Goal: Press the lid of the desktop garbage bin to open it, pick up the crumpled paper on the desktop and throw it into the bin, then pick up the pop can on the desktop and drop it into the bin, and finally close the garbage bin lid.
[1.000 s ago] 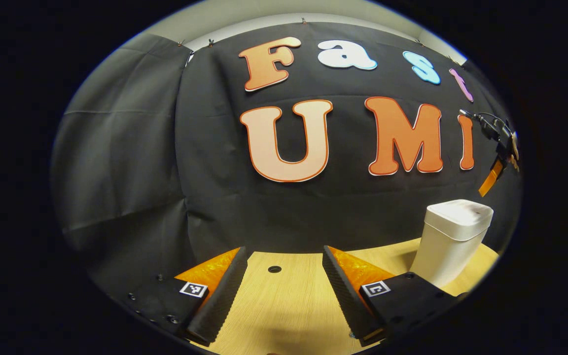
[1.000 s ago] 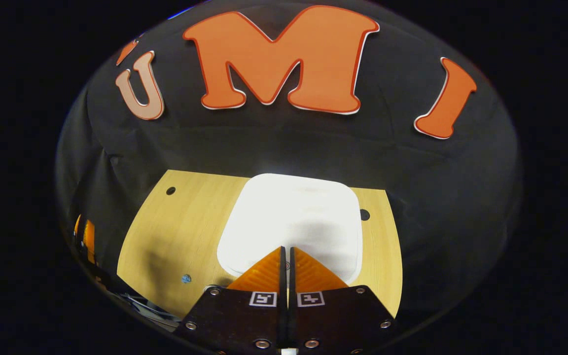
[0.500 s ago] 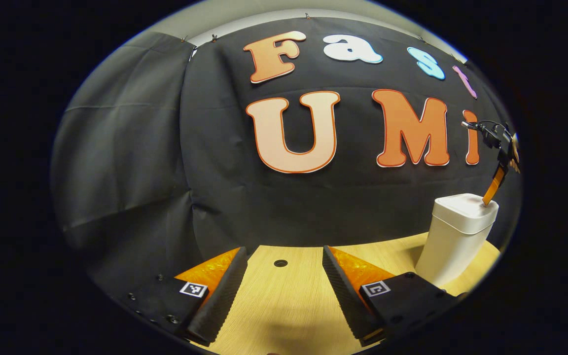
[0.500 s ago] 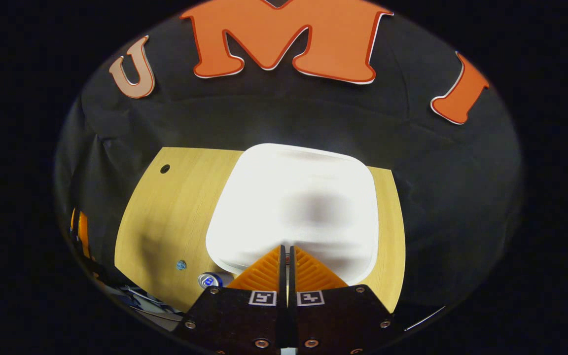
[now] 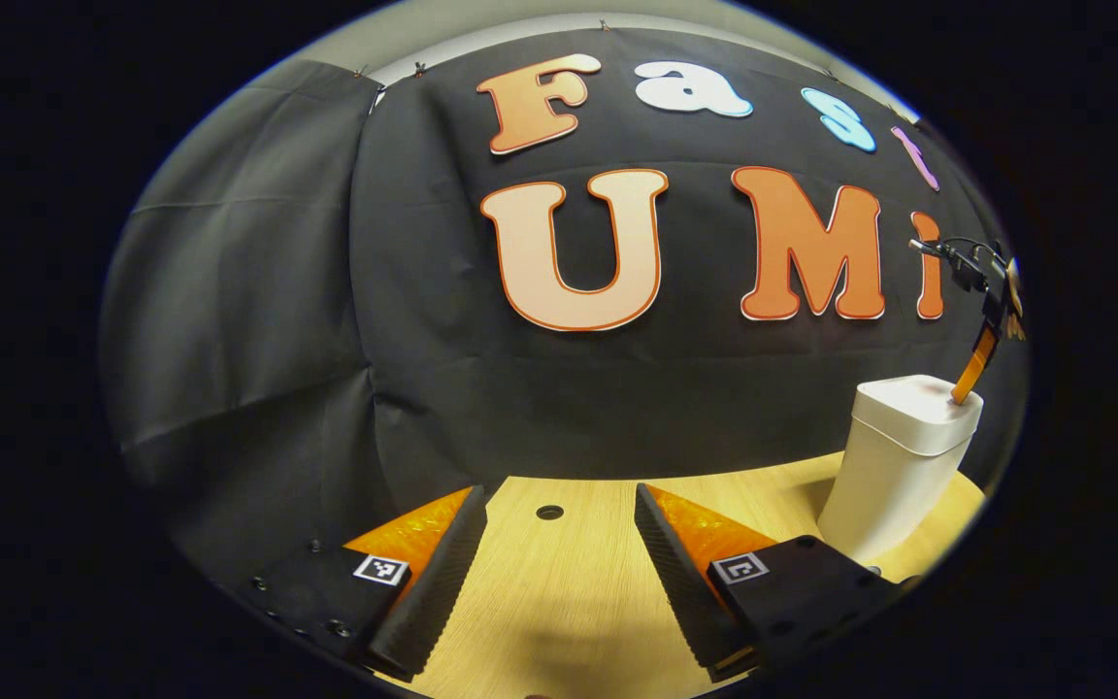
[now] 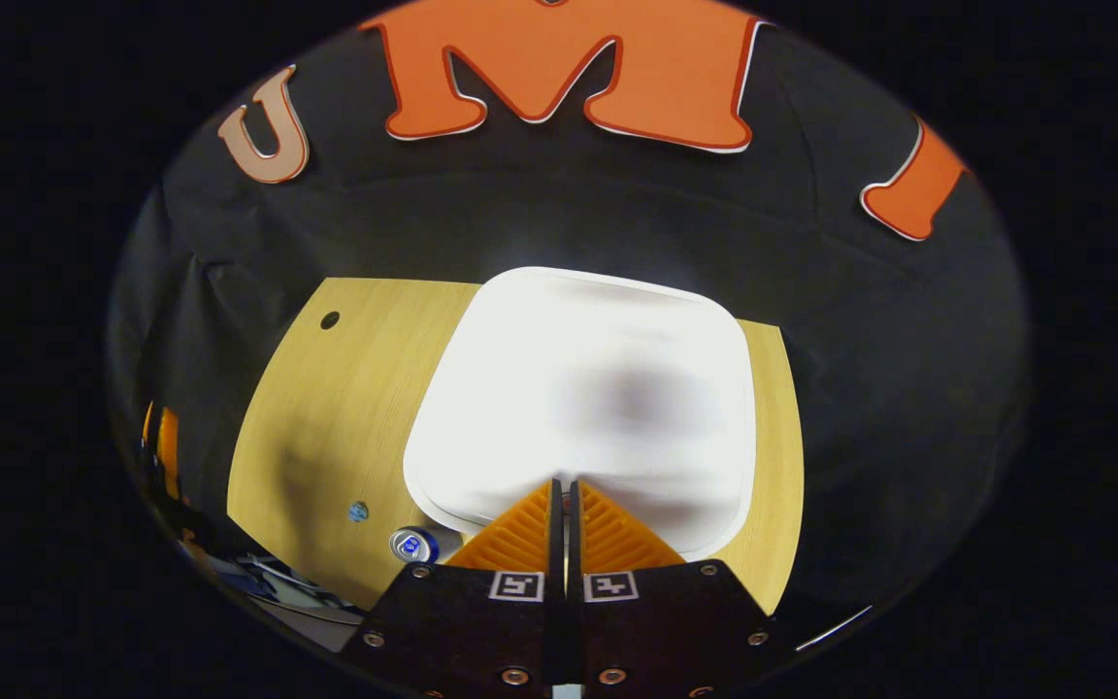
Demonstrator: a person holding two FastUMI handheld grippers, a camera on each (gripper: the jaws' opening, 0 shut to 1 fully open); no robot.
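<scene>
Four steps in this job and we're only on the first: the right gripper (image 6: 564,482), fingers pressed together, has its tips on the near edge of the bin lid (image 6: 588,388), which looks closed (so nothing's in yet). Paper, can and closing are all left. The left gripper (image 5: 559,505) sits spread and empty over the desktop (image 5: 569,602). Its view gives the white bin (image 5: 899,466) side-on, standing upright at the far right. The right gripper view looks down on the lid and catches the pop can (image 6: 411,546) just beside the bin.
</scene>
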